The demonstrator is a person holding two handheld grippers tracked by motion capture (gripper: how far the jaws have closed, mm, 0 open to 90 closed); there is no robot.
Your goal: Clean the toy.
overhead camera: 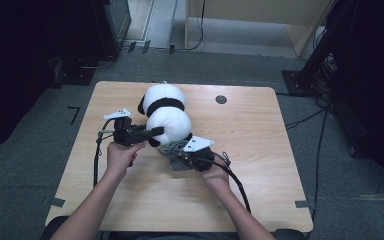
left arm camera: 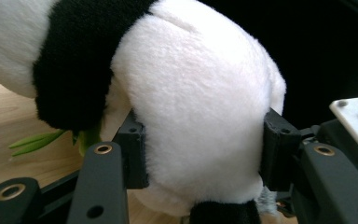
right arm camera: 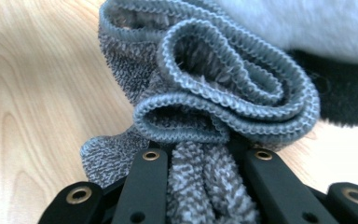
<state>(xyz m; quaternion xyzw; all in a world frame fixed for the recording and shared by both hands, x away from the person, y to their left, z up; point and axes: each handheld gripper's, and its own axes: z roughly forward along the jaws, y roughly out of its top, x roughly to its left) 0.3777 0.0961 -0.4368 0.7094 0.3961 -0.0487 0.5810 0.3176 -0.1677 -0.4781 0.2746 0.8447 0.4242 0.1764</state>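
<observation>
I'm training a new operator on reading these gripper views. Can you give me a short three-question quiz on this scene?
1. True or false: the left gripper is shut on the plush panda.
2. What does the right gripper hold? A) grey knitted cloth B) a green leaf C) nothing
3. Fill in: the panda lies on a ____ table.

Key:
1. True; in the left gripper view its pads press into the white body from both sides.
2. A; the grey knitted cloth is bunched between its jaws.
3. Wooden.
</observation>
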